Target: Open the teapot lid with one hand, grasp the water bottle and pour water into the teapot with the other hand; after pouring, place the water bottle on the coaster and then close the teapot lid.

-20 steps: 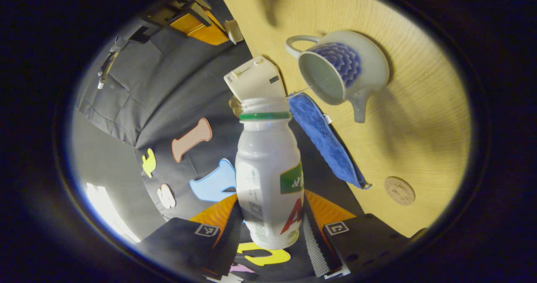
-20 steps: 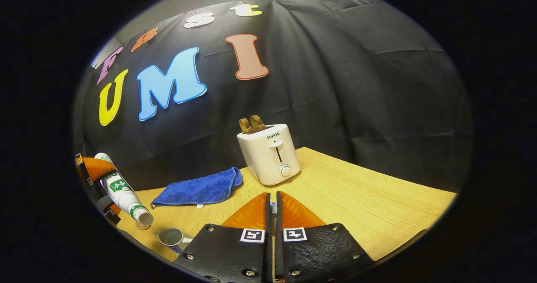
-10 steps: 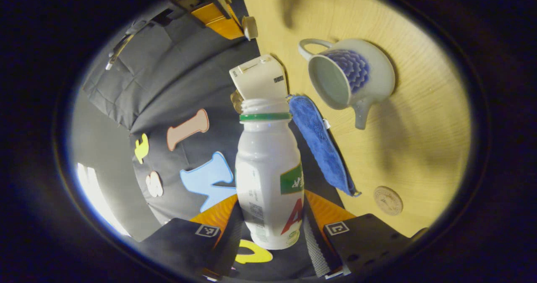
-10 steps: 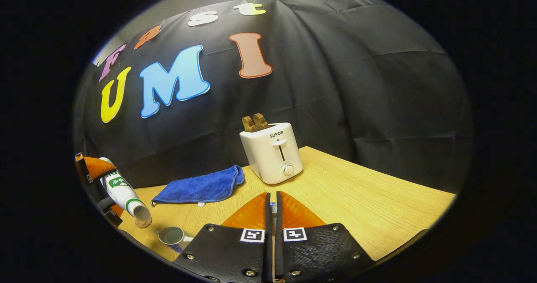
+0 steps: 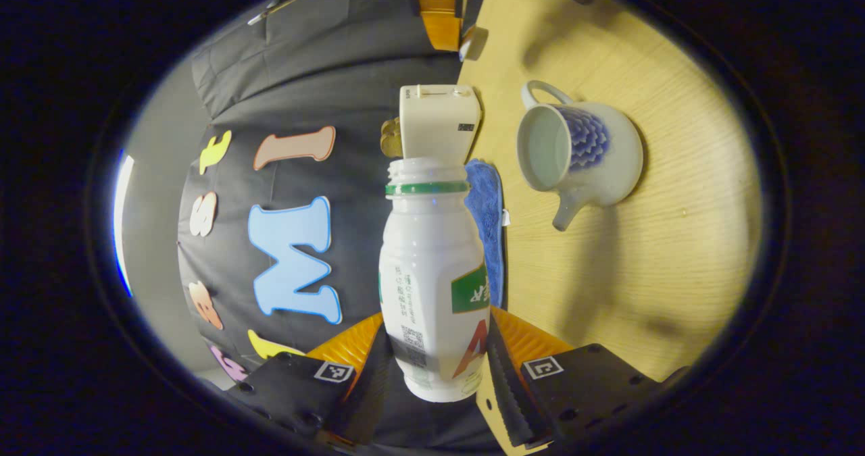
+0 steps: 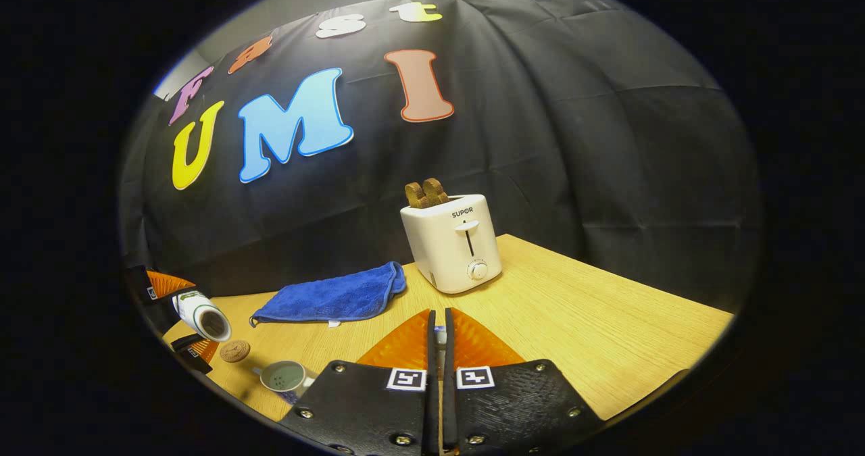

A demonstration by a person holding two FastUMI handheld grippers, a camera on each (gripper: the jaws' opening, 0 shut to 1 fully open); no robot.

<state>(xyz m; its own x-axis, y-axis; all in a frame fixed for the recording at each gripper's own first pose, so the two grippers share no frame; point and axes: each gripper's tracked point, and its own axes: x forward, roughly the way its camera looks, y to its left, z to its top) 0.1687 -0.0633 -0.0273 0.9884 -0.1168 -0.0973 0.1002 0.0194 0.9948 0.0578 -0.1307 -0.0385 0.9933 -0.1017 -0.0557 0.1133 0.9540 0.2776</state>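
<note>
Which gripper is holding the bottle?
The left gripper clamps the white plastic water bottle. The right gripper is pinched shut beside the table, without a bottle.

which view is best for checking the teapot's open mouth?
Left gripper view: the teapot sits large, with mouth, handle and spout plain, beside the held water bottle. Right gripper view catches just its small rim low at the edge.

One water bottle [image 5: 432,287], one teapot [image 5: 580,155], one coaster [image 6: 234,351], one toaster [image 6: 459,243], one cloth [image 6: 334,300].
</note>
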